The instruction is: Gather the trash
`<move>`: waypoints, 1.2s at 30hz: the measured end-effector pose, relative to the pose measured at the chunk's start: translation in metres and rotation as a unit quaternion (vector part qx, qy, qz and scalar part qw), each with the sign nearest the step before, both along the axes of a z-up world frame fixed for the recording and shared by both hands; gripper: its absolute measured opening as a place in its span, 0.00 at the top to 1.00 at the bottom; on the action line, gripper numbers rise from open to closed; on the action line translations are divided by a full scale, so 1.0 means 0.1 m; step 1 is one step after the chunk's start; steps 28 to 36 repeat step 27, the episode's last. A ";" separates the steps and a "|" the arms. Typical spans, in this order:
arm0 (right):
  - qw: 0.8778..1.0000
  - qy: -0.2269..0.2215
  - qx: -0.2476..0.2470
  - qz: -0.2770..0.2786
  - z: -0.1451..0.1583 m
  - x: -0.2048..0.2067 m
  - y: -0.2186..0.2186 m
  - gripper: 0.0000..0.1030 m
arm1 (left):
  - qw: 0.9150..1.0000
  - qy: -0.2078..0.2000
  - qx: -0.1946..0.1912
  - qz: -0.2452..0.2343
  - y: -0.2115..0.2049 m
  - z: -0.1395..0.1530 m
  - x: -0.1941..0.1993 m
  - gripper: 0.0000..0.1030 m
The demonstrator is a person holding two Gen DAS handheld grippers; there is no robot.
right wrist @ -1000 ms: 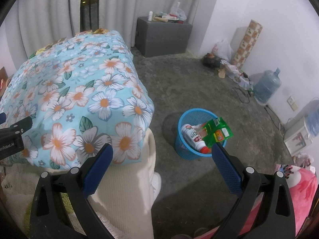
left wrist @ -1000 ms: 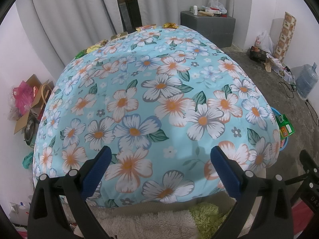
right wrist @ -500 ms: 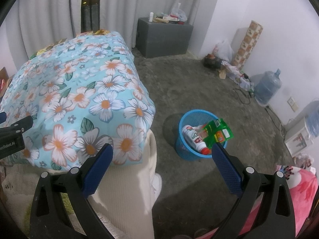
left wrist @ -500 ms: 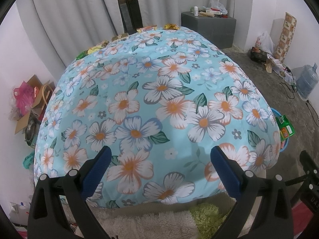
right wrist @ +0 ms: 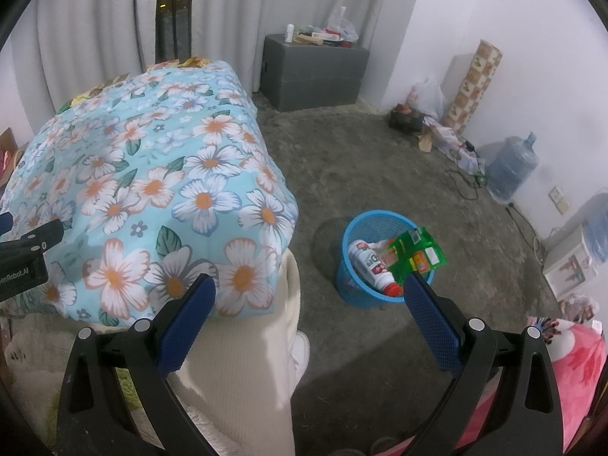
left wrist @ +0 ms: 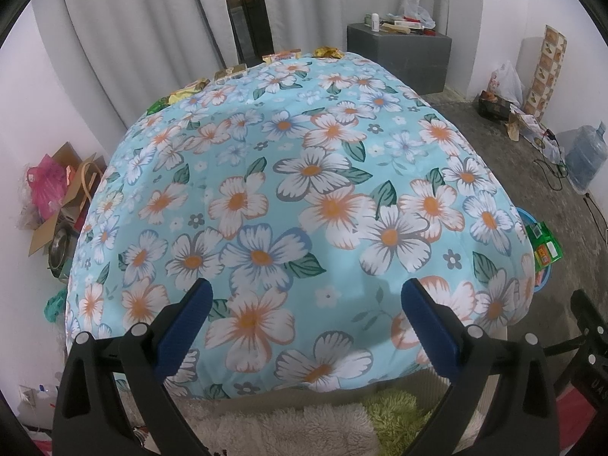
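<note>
A blue mesh trash basket [right wrist: 351, 228] stands on the concrete floor right of the table, holding a white bottle [right wrist: 370, 266] and a green wrapper [right wrist: 418, 252]; its edge [left wrist: 541, 279] peeks past the cloth in the left wrist view. Several wrappers [left wrist: 281, 56] lie along the far edge of the floral tablecloth [left wrist: 304, 197]. My left gripper [left wrist: 304, 300] hangs open over the near end of the cloth, holding nothing. My right gripper [right wrist: 309, 296] is open and holds nothing, above the table corner and the floor left of the basket.
A grey cabinet [right wrist: 315, 72] with clutter stands at the back wall. A water jug [right wrist: 511, 167], cables and bags line the right wall. Cardboard and pink bags [left wrist: 49, 186] sit left of the table. A person's cream trouser leg [right wrist: 243, 361] is below the right gripper.
Both views have shifted slightly; the left gripper has drifted a little back from the table. Both grippers stay open and hold nothing.
</note>
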State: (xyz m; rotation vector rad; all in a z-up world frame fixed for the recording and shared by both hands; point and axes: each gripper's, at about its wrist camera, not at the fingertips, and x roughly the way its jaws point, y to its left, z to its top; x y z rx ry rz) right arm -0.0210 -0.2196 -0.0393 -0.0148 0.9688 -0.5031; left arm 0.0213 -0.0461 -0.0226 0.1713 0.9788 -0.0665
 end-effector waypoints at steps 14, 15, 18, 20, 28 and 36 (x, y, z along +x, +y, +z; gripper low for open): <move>1.000 0.000 0.000 -0.002 0.00 0.02 0.03 0.08 | 1.000 0.002 0.001 -0.001 0.02 -0.01 -0.01 0.05; 1.000 0.000 0.000 -0.002 0.00 0.02 0.03 0.08 | 1.000 0.002 0.001 -0.001 0.03 0.00 -0.02 0.05; 1.000 0.000 0.001 -0.003 0.00 0.04 0.04 0.08 | 1.000 0.001 0.001 0.000 -0.01 -0.01 -0.01 0.05; 1.000 -0.001 0.001 -0.002 0.00 0.03 0.04 0.08 | 1.000 0.002 0.001 0.000 0.00 -0.01 -0.01 0.05; 1.000 -0.001 0.001 -0.003 0.00 0.03 0.05 0.08 | 1.000 0.006 0.003 0.001 0.03 0.00 -0.03 0.05; 1.000 -0.001 0.001 -0.003 0.00 0.03 0.05 0.08 | 1.000 0.006 0.003 0.001 0.03 0.00 -0.03 0.05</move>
